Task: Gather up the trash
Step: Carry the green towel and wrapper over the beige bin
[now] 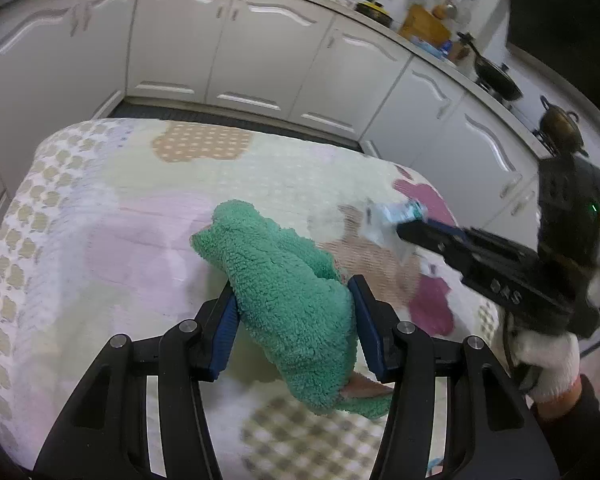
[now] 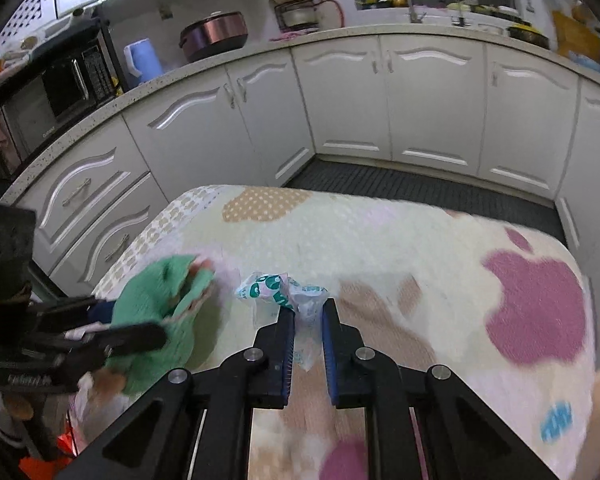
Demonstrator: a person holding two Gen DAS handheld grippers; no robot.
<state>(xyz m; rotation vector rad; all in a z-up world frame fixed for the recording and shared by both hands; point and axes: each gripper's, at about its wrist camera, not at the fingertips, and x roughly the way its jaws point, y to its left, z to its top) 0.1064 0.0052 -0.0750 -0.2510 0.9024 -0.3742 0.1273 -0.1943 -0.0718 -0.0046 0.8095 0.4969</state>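
A crumpled white plastic wrapper (image 2: 284, 292) with green print is pinched between the blue pads of my right gripper (image 2: 307, 310), which is shut on it just above the patterned tablecloth (image 2: 380, 240). From the left wrist view the same wrapper (image 1: 392, 216) shows at the tip of the right gripper (image 1: 410, 226). My left gripper (image 1: 296, 292) is shut on a fluffy green cloth (image 1: 284, 280), whose free end drapes forward over the table. In the right wrist view the green cloth (image 2: 156, 304) and the left gripper (image 2: 148, 330) sit at the left edge of the table.
White kitchen cabinets (image 2: 420, 96) and a dark floor mat (image 2: 420, 188) lie beyond the table's far edge. A microwave (image 2: 40, 104) and a pot (image 2: 216, 34) stand on the counter. A gloved hand (image 1: 548, 360) holds the right gripper. Something orange (image 2: 48, 460) lies low at the left.
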